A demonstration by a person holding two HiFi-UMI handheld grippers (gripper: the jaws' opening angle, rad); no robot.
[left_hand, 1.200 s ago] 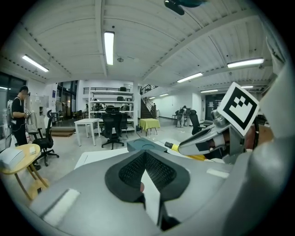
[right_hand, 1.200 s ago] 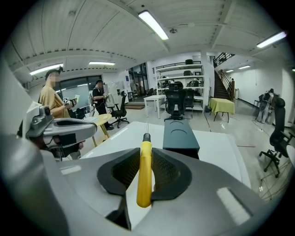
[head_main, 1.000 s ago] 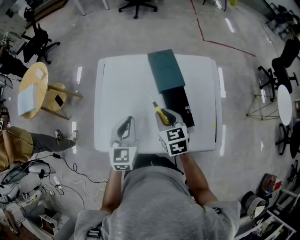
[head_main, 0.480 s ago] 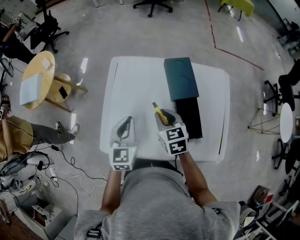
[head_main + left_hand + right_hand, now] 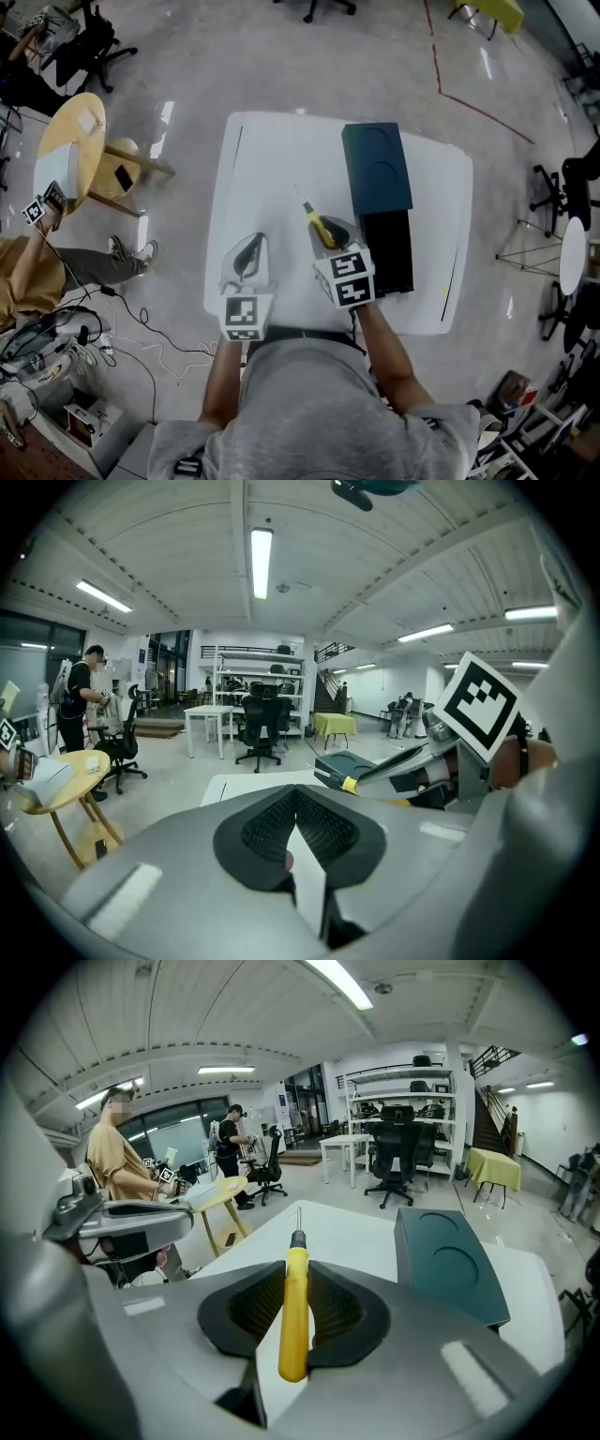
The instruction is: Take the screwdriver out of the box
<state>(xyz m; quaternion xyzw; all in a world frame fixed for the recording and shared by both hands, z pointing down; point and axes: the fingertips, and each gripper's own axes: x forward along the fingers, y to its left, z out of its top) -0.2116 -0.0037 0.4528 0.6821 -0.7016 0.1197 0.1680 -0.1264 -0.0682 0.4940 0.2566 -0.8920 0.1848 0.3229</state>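
2 hand-held grippers hover side by side, a little apart, over the near part of the white surface (image 5: 272, 159). Your left hand-held gripper (image 5: 291, 817) has its pads pressed together with nothing between them. Just to its right, your right hand-held gripper (image 5: 296, 1283) is pinching the screwdriver (image 5: 292, 1344) by its yellow handle. The black collar and thin metal shaft stick out past the jaw tips, pointing ahead and slightly left over bare surface, so the tool is out of the box (image 5: 386, 253). That box lies on the surface just right of your right hand-held gripper. It shows a black lower part close beside the gripper and a dark teal lid (image 5: 377, 169) farther ahead, resting over the far end.
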